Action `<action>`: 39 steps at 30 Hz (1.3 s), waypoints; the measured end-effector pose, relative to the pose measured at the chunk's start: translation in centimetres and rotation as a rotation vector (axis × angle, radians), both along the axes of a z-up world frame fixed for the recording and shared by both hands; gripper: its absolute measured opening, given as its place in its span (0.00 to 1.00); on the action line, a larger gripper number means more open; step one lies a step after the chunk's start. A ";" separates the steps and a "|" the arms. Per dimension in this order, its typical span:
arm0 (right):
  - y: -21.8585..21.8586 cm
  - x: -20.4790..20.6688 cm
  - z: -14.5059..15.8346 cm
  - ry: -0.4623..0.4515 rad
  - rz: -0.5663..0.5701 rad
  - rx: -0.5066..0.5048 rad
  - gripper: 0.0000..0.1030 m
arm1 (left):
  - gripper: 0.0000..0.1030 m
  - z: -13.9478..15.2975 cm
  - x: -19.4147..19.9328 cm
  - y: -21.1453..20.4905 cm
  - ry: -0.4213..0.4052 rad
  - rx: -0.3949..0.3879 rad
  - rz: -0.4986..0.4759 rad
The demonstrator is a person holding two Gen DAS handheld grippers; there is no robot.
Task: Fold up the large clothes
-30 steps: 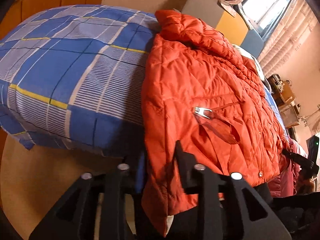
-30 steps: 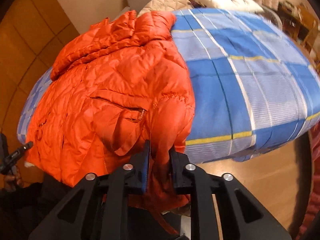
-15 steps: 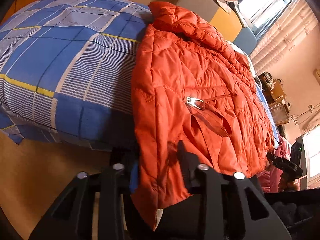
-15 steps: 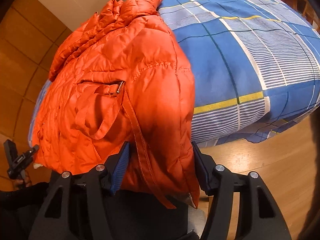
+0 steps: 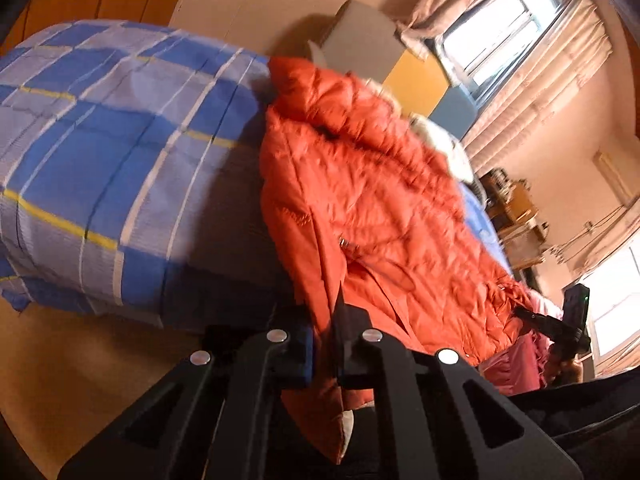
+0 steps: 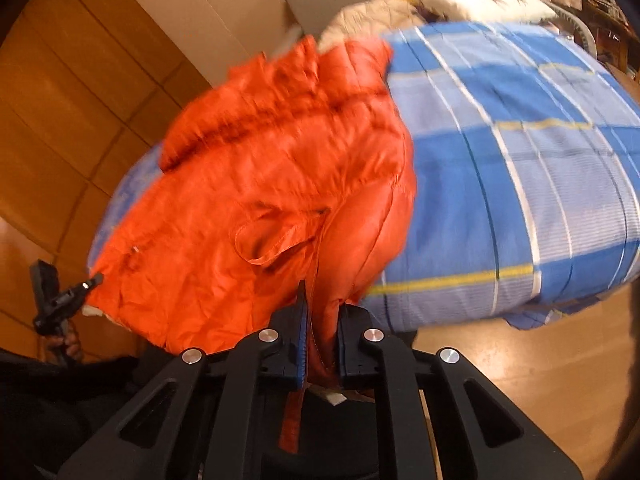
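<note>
An orange-red quilted jacket (image 5: 380, 220) (image 6: 260, 184) lies spread on a bed with a blue checked cover (image 5: 100, 168) (image 6: 500, 184); its lower end hangs over the bed's near edge. My left gripper (image 5: 326, 332) has one hem corner between its jaws, which are closing, and the pads press on the fabric. My right gripper (image 6: 322, 320) is shut on the opposite hem corner, with a strap dangling below it. Each view shows the other gripper small at the jacket's far corner. Both pictures are motion-blurred.
White pillows (image 6: 480, 0) and a beige garment (image 6: 368, 20) lie at the head of the bed under grey, yellow and blue headboard panels (image 5: 416, 76). A curtained window (image 5: 500, 40) and a cluttered shelf (image 5: 512, 208) stand beyond. Wooden floor (image 6: 500, 360) surrounds the bed.
Both grippers have risen, lifting the jacket's hem. The left jaws narrowed onto the fabric. The right jaws were wide half a second ago and have now clamped on the hem.
</note>
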State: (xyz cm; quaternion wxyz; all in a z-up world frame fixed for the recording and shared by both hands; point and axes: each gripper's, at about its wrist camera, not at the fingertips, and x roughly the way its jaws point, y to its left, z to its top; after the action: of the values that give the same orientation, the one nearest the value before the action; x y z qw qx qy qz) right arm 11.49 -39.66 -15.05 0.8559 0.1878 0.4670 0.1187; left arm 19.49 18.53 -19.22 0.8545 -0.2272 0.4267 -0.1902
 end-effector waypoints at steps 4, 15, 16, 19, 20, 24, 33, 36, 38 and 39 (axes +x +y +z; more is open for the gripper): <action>0.0 1.5 2.3 -0.063 -0.005 0.030 0.10 | 0.06 2.5 1.4 0.7 -0.045 -0.043 0.006; 0.0 8.9 4.8 -0.150 -0.058 0.015 0.10 | 0.06 6.4 8.6 0.0 -0.076 -0.052 -0.002; -0.1 9.5 4.8 -0.149 -0.065 0.020 0.10 | 0.06 6.3 9.6 0.0 -0.062 -0.055 0.009; -0.1 12.1 4.4 -0.148 -0.095 0.028 0.10 | 0.07 5.8 12.2 -0.2 -0.041 -0.061 0.033; 0.0 12.9 4.3 -0.146 -0.101 0.024 0.10 | 0.07 5.7 13.0 -0.2 -0.034 -0.064 0.038; 0.0 16.1 3.6 -0.124 -0.134 0.006 0.10 | 0.07 5.3 16.8 -0.9 -0.019 -0.042 0.055; -0.4 20.5 2.2 -0.110 -0.197 0.011 0.18 | 0.14 3.3 23.9 -1.9 0.071 -0.034 0.133; -0.9 21.4 1.7 -0.103 -0.213 0.043 0.34 | 0.54 3.3 24.7 -1.6 0.062 -0.023 0.175; -1.0 21.8 1.6 -0.104 -0.213 0.080 0.50 | 0.65 3.8 24.7 -0.4 0.037 -0.049 0.233; -1.1 21.9 1.6 -0.105 -0.213 0.106 0.59 | 0.67 4.0 24.6 0.1 0.028 -0.064 0.243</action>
State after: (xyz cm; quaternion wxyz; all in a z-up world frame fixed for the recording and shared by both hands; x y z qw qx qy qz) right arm 33.38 -40.79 -13.41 0.8758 0.2749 0.3920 0.0613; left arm 44.13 18.62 -15.25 0.8575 -0.3069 0.4017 -0.0957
